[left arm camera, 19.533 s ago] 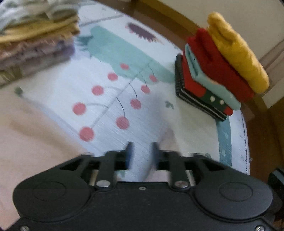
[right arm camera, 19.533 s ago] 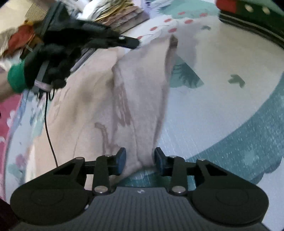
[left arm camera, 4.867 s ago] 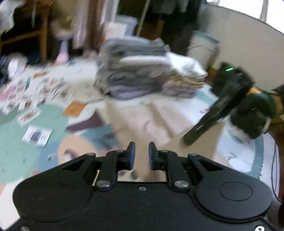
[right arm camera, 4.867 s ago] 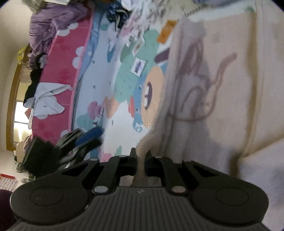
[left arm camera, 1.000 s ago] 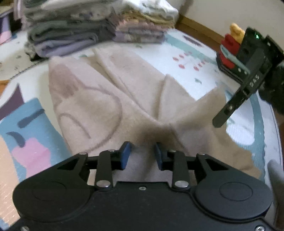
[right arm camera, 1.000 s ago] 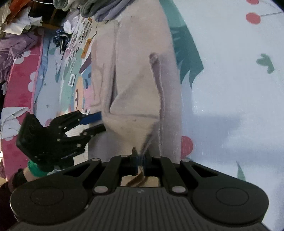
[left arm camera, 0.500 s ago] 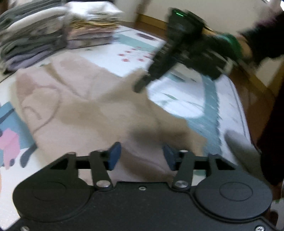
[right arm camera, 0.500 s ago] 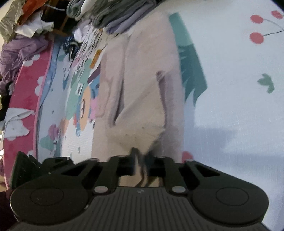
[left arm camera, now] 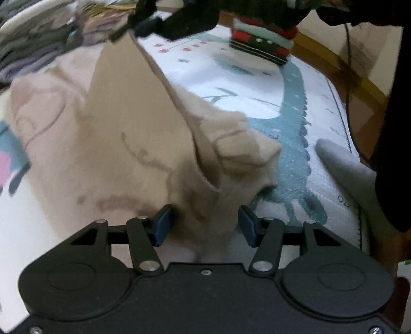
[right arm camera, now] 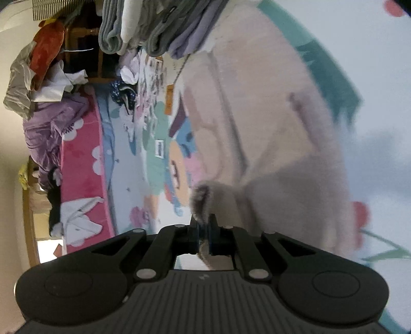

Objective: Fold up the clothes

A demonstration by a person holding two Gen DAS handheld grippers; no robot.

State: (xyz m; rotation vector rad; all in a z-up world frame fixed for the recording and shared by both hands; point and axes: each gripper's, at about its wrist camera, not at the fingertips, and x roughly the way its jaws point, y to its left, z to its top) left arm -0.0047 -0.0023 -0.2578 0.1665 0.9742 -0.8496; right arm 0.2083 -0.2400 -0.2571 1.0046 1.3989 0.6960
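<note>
A beige fleece garment with a brown line drawing lies on the printed play mat. My left gripper is open, its jaws wide apart over the garment's near edge, holding nothing. My right gripper is shut on a fold of the same beige garment and lifts it. In the left wrist view the right gripper shows at the top, holding the cloth's raised edge up and across.
A small stack of folded clothes, red, teal and striped, sits at the mat's far edge. A tall pile of folded grey and purple clothes stands beyond the garment. A pink rug and loose clothes lie at left.
My left gripper has opened wide and let go of the garment. My right gripper has carried its held edge up and over across the garment.
</note>
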